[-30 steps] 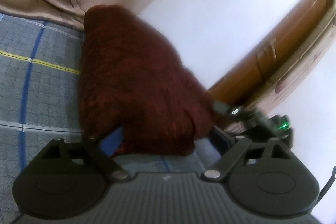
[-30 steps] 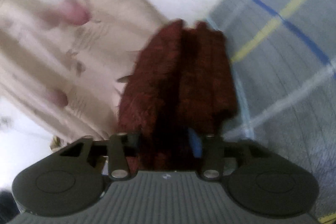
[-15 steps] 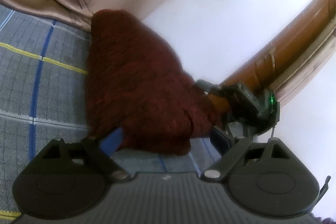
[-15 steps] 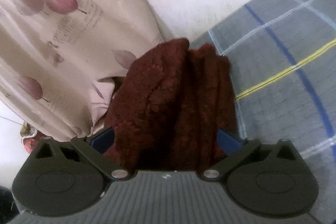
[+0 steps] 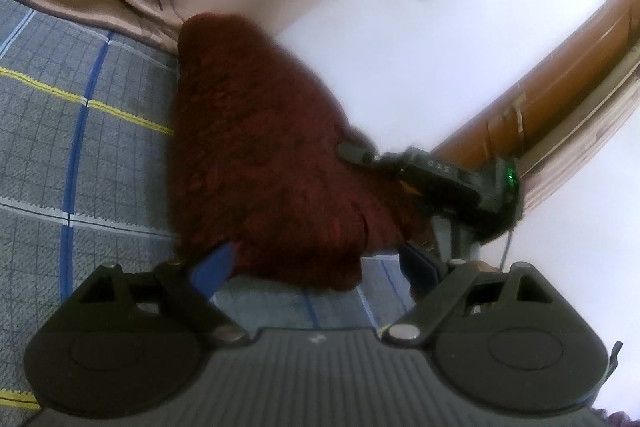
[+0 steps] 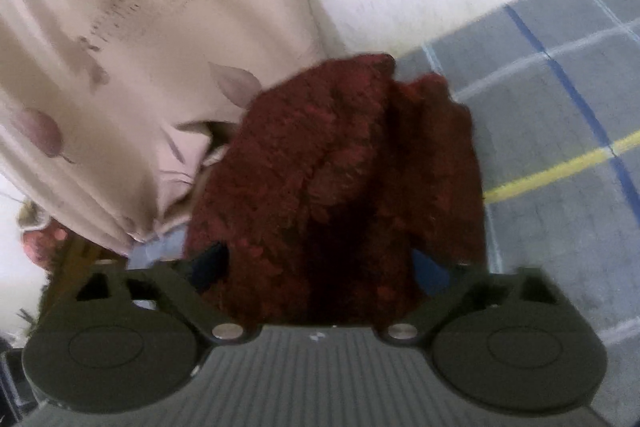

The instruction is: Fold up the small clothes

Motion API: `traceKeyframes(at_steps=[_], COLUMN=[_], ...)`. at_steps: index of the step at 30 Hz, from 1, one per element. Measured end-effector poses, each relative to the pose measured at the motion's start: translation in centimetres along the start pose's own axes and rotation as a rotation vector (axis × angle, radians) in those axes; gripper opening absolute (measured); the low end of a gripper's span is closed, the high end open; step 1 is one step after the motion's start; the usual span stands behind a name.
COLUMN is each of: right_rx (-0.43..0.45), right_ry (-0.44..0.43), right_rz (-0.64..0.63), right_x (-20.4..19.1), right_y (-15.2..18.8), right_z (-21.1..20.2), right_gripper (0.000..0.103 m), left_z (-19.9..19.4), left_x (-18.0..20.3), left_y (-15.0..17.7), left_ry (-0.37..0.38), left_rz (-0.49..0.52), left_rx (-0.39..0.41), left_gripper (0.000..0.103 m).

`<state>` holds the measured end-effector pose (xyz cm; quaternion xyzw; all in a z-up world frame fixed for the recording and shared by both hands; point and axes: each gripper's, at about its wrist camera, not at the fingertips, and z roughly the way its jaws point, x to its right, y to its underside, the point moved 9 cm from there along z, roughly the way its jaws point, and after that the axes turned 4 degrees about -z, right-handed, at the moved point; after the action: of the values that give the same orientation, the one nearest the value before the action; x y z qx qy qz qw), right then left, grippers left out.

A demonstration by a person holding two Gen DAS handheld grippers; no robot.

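Close wrist views, shared maroon garment (image 5: pixel 260 167)

Background items

A grey checked bedsheet (image 5: pixel 80 131) lay beneath a beige leaf-print curtain (image 6: pixel 120 67); a white wall (image 5: pixel 400 47) met brown wooden trim (image 5: pixel 560 99).

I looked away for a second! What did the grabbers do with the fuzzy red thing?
The right gripper let its jaws spring wide, then has just been closing them again around the bunched end of the red knit garment. The left gripper stayed wide open at the garment's other end, on the grey plaid cloth. The curtain did not change.
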<state>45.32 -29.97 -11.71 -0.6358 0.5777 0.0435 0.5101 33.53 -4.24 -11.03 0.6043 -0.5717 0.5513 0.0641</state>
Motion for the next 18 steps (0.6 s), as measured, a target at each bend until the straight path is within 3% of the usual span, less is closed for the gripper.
traceKeyframes(at_steps=[1,4,8,11,13,14,15,17,18], right_rx=[0.021,0.094,0.145,0.117,0.094,0.103,0.117,0.142,0.150], right_ry=[-0.014,-0.021,0.015,0.033,-0.029,-0.029,-0.016,0.010,0.051], right_rz=[-0.014,-0.103,-0.057,0.018,0.075,0.094,0.096,0.077,0.063], right_x=[-0.5,-2.2,-0.4,1.8,2.1,2.3,2.4,1.9,1.8], right_y=[-0.1,-0.4,0.3,2.9,4.1,4.1,3.9,3.4,3.3], right_z=[-0.5,-3.1,-5.9,-5.3,-4.3,-4.2,-4.3,-4.7,-5.1], right_gripper=[0.041,0.033,0.031,0.031,0.040,0.045,0.056,0.064,0.083], left_z=[-0.1,-0.6,-0.4,0.4,0.7,0.8,0.7,0.5,0.3], left_x=[0.2,0.7,0.7,0.0,-0.3,-0.4,-0.4,-0.1,-0.1], left_y=[-0.1,-0.7,-0.9,-0.7,-0.5,-0.5,-0.5,-0.7,-0.8], left_ry=[0.002,0.014,0.019,-0.007,-0.012,-0.020,-0.024,-0.015,-0.015], left_rz=[0.006,0.023,0.023,0.012,-0.001,-0.003,-0.002,0.008,0.013], left_rx=[0.003,0.025,0.022,0.007,0.003,0.005,0.009,0.017,0.023], left_gripper=[0.091,0.091,0.091,0.091,0.091,0.091,0.091,0.091,0.091])
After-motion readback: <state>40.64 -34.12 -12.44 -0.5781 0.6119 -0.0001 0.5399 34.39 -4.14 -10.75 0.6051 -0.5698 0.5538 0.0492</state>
